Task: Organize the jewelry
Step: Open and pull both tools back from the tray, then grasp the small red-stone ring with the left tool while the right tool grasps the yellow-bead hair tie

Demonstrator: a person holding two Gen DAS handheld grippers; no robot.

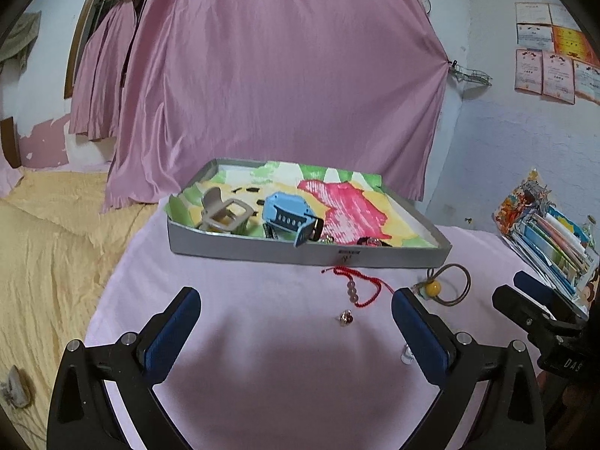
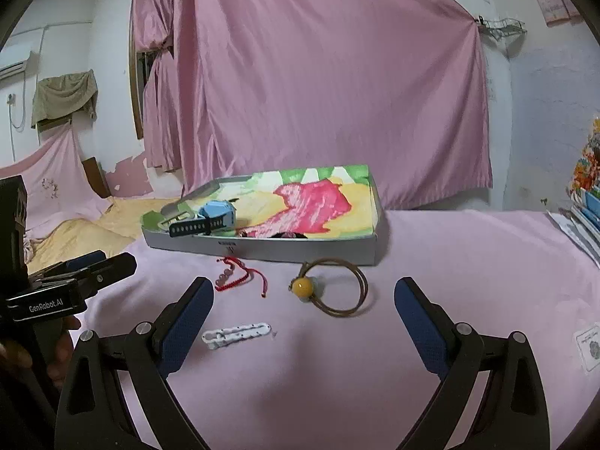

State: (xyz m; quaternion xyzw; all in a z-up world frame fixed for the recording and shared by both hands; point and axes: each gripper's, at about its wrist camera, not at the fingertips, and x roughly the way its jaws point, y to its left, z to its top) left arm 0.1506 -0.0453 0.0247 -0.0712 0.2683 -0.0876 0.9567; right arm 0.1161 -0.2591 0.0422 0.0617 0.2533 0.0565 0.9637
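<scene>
A grey tray (image 1: 300,253) lined with coloured paper stands at the back of the pink cloth. It holds a beige hair claw (image 1: 221,213) and a blue watch (image 1: 288,217). In front of it lie a red string bracelet (image 1: 352,285) with pink beads, a small ring-like piece (image 1: 345,317) and a brown cord with a yellow bead (image 1: 435,288). My left gripper (image 1: 294,300) is open, low over the cloth, with the small piece between its fingers' lines. My right gripper (image 2: 301,300) is open too, facing the yellow bead (image 2: 302,285), with a white perforated strip (image 2: 236,333) near its left finger.
A stack of books and papers (image 1: 551,240) sits at the table's right edge. A yellow bedspread (image 1: 48,243) lies to the left and a pink curtain (image 1: 281,75) hangs behind. A small printed card (image 2: 590,345) lies at the right.
</scene>
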